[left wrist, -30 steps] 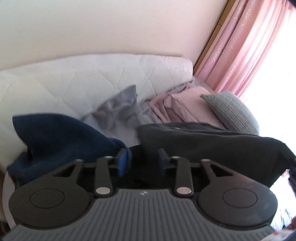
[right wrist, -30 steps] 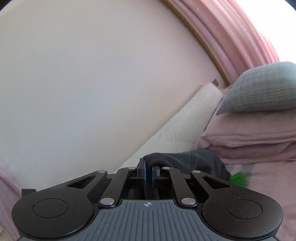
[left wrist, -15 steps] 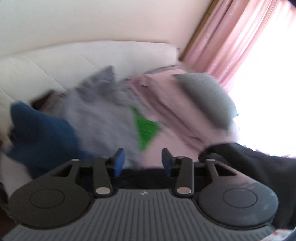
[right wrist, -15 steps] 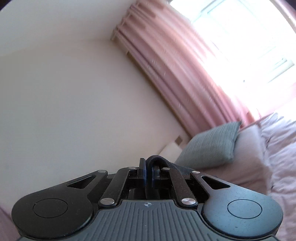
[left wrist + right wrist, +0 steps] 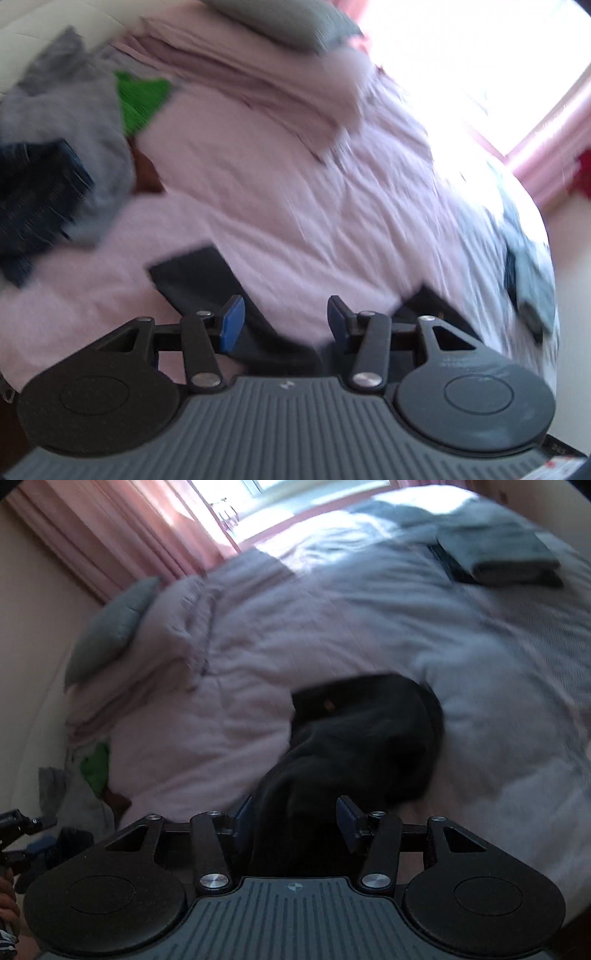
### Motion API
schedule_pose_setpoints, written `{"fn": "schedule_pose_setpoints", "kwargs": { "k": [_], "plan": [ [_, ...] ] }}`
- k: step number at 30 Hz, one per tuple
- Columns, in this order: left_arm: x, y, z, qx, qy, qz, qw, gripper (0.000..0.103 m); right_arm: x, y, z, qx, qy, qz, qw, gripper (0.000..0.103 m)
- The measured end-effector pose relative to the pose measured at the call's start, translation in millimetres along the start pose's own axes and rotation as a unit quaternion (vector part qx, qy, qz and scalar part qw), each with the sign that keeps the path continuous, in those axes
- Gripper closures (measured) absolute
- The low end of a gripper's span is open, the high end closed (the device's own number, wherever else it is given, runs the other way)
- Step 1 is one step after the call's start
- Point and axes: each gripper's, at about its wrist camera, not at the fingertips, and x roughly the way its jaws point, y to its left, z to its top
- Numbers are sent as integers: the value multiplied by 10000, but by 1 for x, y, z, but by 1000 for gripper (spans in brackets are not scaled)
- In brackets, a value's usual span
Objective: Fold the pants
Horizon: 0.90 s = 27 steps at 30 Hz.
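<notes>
Pants [image 5: 354, 746], black, lie on the pink bed [image 5: 221, 716], their long axis running from the near edge up and away toward the bed's middle. At the left, a leg end [image 5: 199, 280] lies flat just beyond the left claw [image 5: 281, 325], whose jaws, tilted steeply downward, have just been opening, nothing pinched. At the right, the right claw [image 5: 295, 819] also points down, jaws just sprung apart, cloth loose between them.
</notes>
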Motion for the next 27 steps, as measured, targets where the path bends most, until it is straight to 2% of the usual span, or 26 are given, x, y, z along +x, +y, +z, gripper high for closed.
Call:
{"fn": "schedule_pose_setpoints", "kwargs": {
  "k": [2,6,10,15,20,27],
  "plan": [
    [7,-21,-23,182,375,2,9991,58,-9,-25,1,69,391,-81,9992,56],
    [4,-39,-66,424,899,-60,9950,54,-32,-38,-9,-109,574,-156,9982,54],
    [-11,-43,-107,713,1163,-78,9906,52,-32,-40,-36,-397,717,-299,9962,52],
    [-33,-30,-142,770,1258,56,9890,52,5,-24,-69,-724,767,-432,9935,51],
    [-63,-20,-165,1018,1137,194,9881,51,-2,-3,-104,-1118,700,-492,9900,51],
    [-80,-19,-189,1253,1007,137,9869,51,-26,-5,-144,-1070,647,-493,9909,50]
  ]
}}
